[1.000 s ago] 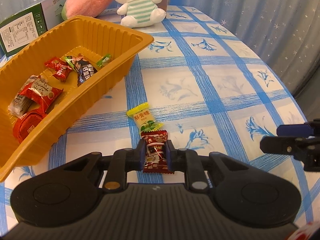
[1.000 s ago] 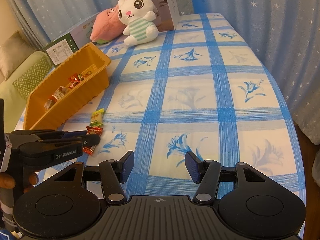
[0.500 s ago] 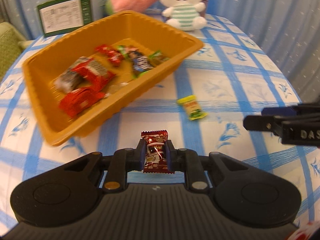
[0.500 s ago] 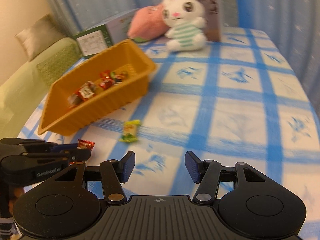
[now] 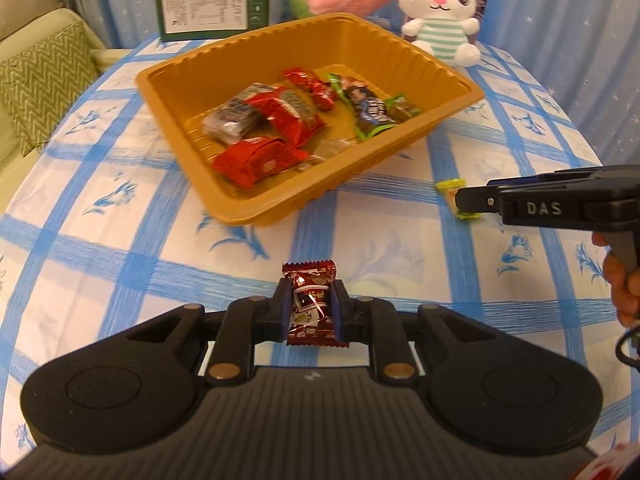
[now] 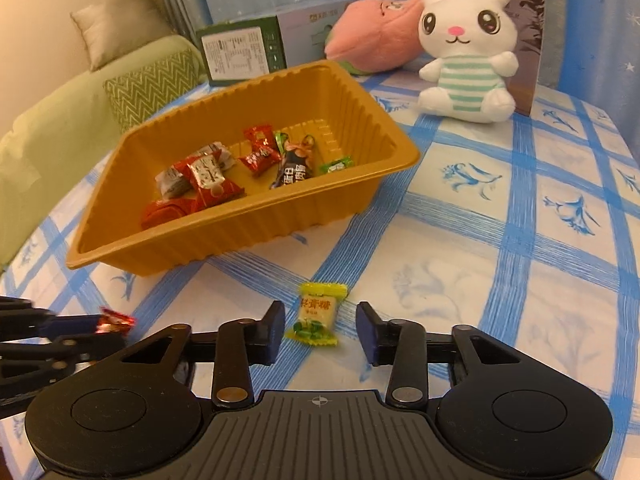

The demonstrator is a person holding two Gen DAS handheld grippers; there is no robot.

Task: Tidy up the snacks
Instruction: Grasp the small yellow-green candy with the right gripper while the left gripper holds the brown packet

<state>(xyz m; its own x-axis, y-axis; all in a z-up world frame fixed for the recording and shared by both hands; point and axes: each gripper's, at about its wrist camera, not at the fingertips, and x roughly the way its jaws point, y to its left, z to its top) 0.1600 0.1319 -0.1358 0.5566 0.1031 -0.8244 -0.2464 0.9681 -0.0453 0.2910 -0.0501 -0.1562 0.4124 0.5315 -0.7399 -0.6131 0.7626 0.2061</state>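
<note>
**Left carrying to tray, right lining up on last loose candy**

Left tongs (image 5: 311, 312) clenched on the dark red candy (image 5: 312, 308), held off the surface (image 5: 120, 256) with the orange tray (image 5: 256, 208) ahead of it. Candy sits upright between the pads, wrapper ends sticking out above and below.

Right tongs (image 6: 320, 332) released, jaws just been closing in, the yellow-green candy (image 6: 318, 314) lies between them on the surface, gaps visible on both sides so no contact yet. It sits just in front of the tray's near wall, apart from it.

Tray already holds several wrapped snacks: red packs, a dark bar, a small green one. White bunny plush (image 6: 466, 60), pink plush (image 6: 380, 36) and a green box (image 6: 240, 50) sit behind the tray, not in the way.

Step in hand, as I read it: left is mid-transfer, right is at pre-grasp

Next moves:
- left: get over the tray rim, then release above the bare floor area
- right: finish closing square on the candy body, not the crimped ends, then lift
- wrapper is slick and flat, a shallow pinch could skid it along the cloth
</note>
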